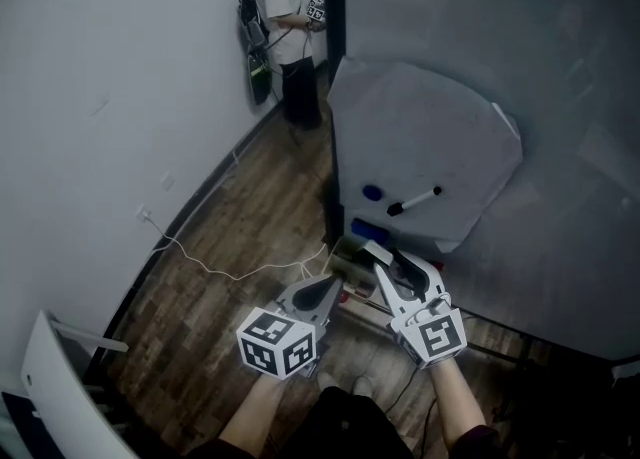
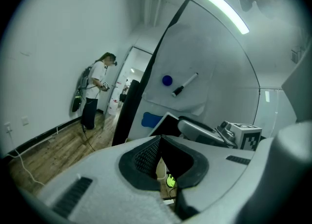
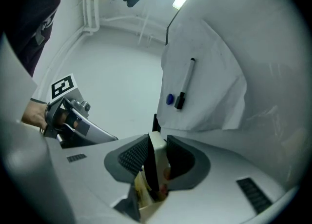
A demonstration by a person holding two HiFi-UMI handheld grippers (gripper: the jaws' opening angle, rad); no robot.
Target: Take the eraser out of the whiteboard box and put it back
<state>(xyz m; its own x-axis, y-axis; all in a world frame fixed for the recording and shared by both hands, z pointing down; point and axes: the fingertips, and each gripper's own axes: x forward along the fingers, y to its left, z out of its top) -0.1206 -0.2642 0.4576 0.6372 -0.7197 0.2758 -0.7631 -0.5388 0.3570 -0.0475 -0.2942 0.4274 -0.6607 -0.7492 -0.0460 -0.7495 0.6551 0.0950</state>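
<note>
My right gripper is shut on the eraser, a white slab with a black face that stands edge-on between the pads. In the head view this gripper holds the eraser just above the open whiteboard box, at the foot of the leaning whiteboard. My left gripper sits beside it on the left, pointing at the box, jaws shut with nothing between them. From the left gripper view the box lies ahead, with the right gripper to its right.
A blue magnet and a black marker stick to the whiteboard. Something blue lies behind the box. A white cable runs over the wooden floor. A person stands by the far wall. A white panel stands near left.
</note>
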